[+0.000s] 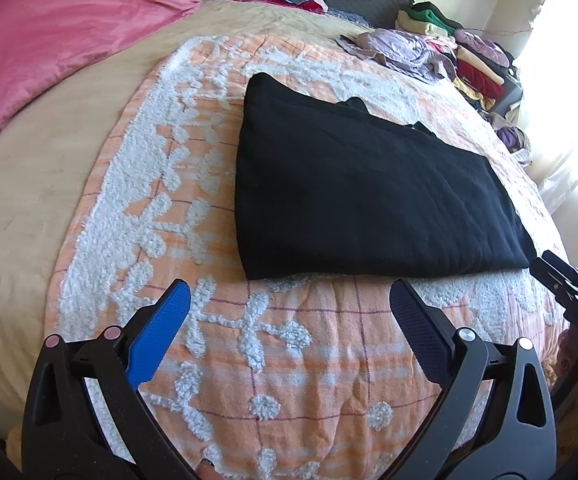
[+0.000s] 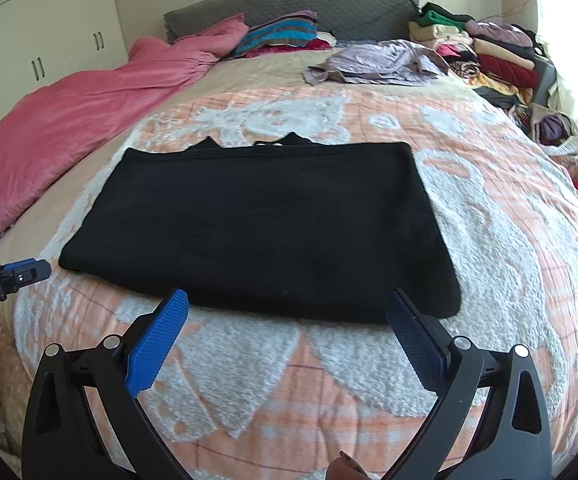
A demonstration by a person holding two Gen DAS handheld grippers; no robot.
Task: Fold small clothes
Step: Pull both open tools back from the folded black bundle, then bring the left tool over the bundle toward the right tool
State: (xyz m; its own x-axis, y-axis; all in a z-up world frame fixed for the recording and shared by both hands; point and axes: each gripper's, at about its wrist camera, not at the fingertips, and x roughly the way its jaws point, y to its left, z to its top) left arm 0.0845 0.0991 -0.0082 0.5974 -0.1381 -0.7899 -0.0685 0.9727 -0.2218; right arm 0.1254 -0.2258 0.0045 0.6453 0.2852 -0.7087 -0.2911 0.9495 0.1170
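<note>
A black garment (image 1: 361, 184) lies folded flat into a rectangle on the orange and white tufted blanket (image 1: 249, 340); it also shows in the right wrist view (image 2: 265, 224). My left gripper (image 1: 289, 300) is open and empty, held above the blanket just short of the garment's near edge, towards its left corner. My right gripper (image 2: 287, 308) is open and empty at the garment's near edge, towards its right corner. Each gripper's body shows at the edge of the other's view, the right one (image 1: 573, 296) and the left one (image 2: 9, 280).
A pink duvet (image 2: 69, 120) lies along the bed's left side. A lilac garment (image 2: 381, 62) and a pile of mixed clothes (image 2: 489, 56) sit at the far right. Striped pillows (image 2: 281, 32) rest against the grey headboard (image 2: 289, 4). White wardrobes (image 2: 49, 40) stand on the left.
</note>
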